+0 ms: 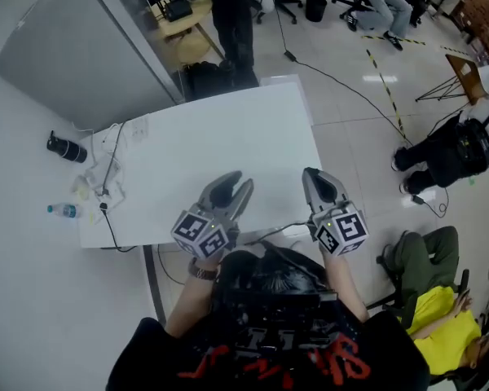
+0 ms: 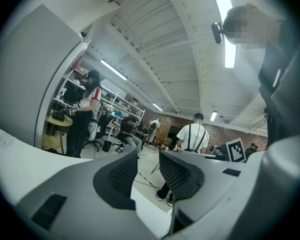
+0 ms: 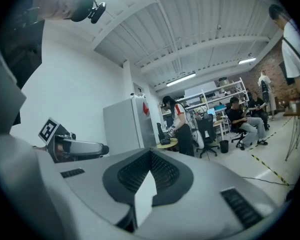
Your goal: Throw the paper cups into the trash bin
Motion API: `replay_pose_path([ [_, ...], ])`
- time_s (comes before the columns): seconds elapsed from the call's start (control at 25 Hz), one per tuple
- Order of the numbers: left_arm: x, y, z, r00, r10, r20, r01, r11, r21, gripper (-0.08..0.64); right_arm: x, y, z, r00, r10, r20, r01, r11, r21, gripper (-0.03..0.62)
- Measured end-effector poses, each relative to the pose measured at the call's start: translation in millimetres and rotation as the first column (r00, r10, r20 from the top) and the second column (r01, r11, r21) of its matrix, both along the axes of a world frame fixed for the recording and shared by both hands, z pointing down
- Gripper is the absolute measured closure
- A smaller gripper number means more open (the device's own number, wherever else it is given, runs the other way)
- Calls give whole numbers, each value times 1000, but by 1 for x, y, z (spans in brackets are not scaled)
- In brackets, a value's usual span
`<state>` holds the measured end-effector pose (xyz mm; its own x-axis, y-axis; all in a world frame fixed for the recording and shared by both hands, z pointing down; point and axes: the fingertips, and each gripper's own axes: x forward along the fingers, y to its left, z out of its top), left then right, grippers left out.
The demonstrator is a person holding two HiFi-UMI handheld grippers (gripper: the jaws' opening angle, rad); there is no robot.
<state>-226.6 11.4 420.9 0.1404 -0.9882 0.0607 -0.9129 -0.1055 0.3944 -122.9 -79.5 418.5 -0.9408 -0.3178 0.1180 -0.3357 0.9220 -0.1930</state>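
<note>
Cups are nowhere to be seen on the white tabletop, so the left gripper, spread and empty over its near edge, and the right gripper, pressed together and empty there too, should first look around slowly for one.

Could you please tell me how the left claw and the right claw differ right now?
The left claw has its jaws apart, with a clear gap between them, whereas the right claw has its jaws closed together. In the head view the left claw angles up and rightward, the right claw up and leftward. Both are empty and are held over the white table.
</note>
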Motion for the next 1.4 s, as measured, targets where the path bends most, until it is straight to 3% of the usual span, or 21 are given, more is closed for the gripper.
replay_pose_path([
  [0.72,31,-32,-14,996,92,20,-92,996,20,426,25,-16,-3,998,60,25,-60,998,3,588],
  [1.4,42,-58,-12,993,121,13,-122,992,18,426,41,-38,-3,996,91,20,-91,996,3,588],
])
